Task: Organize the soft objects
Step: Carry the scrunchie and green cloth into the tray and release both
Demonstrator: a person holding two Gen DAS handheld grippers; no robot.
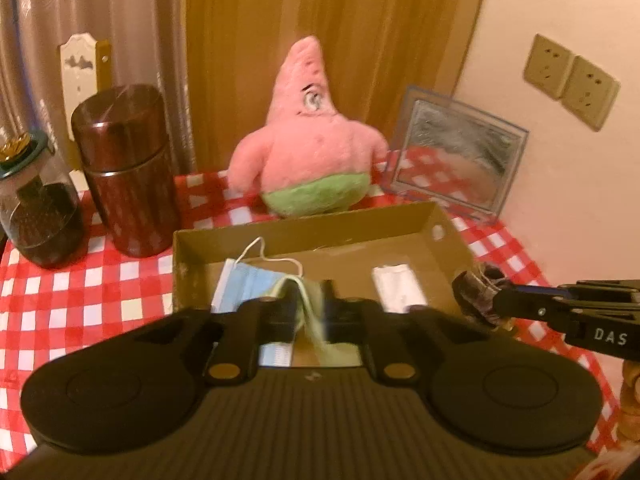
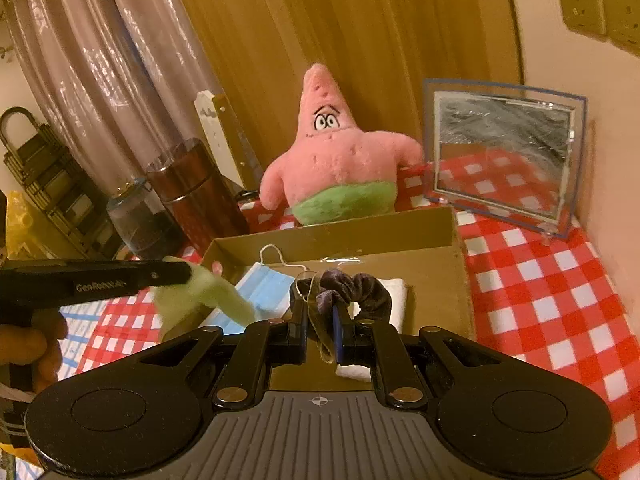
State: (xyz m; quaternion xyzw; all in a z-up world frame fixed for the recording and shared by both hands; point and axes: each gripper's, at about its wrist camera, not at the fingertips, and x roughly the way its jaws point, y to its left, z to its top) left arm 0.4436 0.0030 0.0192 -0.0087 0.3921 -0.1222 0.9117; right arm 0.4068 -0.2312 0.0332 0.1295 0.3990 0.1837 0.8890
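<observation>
Over the box [image 2: 460, 280], left gripper [image 1: 308, 304] pinches green cloth [image 1: 310, 312], right gripper [image 2: 320, 320] clamps scrunchie [image 2: 352, 284]

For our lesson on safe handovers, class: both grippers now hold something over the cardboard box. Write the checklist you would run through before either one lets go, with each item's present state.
1. Left gripper shut on the pale green cloth: ok.
2. Right gripper shut on the dark purple velvet scrunchie: ok.
3. Scrunchie above the open brown cardboard box: ok.
4. Green cloth fully over the box: not ok; it hangs at the near left wall.
5. Bare box floor for both items: ok; the blue face mask and white folded cloth leave room.
6. Grippers apart: ok.
</observation>
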